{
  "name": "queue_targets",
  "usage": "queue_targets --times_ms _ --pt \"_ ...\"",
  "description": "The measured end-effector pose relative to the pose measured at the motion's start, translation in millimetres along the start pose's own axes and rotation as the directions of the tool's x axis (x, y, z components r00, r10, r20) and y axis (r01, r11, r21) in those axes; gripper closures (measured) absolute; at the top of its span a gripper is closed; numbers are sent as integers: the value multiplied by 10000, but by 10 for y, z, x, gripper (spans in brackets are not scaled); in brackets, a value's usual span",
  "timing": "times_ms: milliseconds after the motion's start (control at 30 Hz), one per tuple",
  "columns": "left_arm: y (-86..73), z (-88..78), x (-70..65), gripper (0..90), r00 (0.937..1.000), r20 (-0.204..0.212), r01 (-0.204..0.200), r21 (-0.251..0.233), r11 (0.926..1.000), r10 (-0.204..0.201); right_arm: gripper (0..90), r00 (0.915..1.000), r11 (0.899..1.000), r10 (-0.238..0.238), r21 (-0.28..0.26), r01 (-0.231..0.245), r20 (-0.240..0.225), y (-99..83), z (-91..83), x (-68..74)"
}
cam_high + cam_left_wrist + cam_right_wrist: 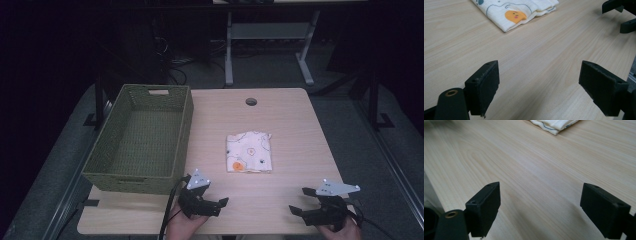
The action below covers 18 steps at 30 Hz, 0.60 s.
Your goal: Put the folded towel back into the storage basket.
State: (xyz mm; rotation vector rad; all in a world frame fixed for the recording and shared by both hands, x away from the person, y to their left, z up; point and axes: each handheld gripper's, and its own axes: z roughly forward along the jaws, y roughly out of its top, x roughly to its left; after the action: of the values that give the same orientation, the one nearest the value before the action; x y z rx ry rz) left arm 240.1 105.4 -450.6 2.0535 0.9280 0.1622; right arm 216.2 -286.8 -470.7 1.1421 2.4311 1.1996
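Note:
A folded cream cloth (249, 152) with small printed figures lies flat near the middle of the wooden table (295, 120). My left gripper (220, 206) hovers at the front edge, below and left of the cloth, its jaws wide apart and nothing between them. In the left gripper view the cloth (516, 12) lies ahead past the open left gripper (540, 85), and the right gripper (621, 15) shows at the top right. My right gripper (299, 201) stands open at the front right, pointing left. Its own view has the right gripper (540, 207) over bare wood, with a cloth (554, 125) corner beyond.
A green woven basket (140, 140) with nothing in it stands on the table's left side, just behind the left gripper. A round cable hole (251, 102) sits at the table's far edge. The frame of another desk (270, 45) stands on the dark floor behind.

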Motion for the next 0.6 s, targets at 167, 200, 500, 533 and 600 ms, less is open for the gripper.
queue_targets --times_ms 167,200,500,533,600 --pt "8 -1 5 169 10000 58 66 -50 10000 -66 178 9999 9999 -53 93 54 -142 10 31 -11" --pt "8 -1 5 169 10000 58 66 -50 10000 -66 178 9999 9999 -53 93 54 -142 10 31 -11" --pt "39 -6 4 169 9999 114 84 -104 9999 -82 178 9997 10000 81 40 -80 -235 69 85 -38" --pt "40 2 4 169 9999 133 60 -77 10000 -59 178 9998 9999 97 50 -96 -201 70 92 -40" --pt "41 13 0 169 9999 130 68 -52 10000 -68 178 9997 9999 141 42 -140 -205 71 99 -38"
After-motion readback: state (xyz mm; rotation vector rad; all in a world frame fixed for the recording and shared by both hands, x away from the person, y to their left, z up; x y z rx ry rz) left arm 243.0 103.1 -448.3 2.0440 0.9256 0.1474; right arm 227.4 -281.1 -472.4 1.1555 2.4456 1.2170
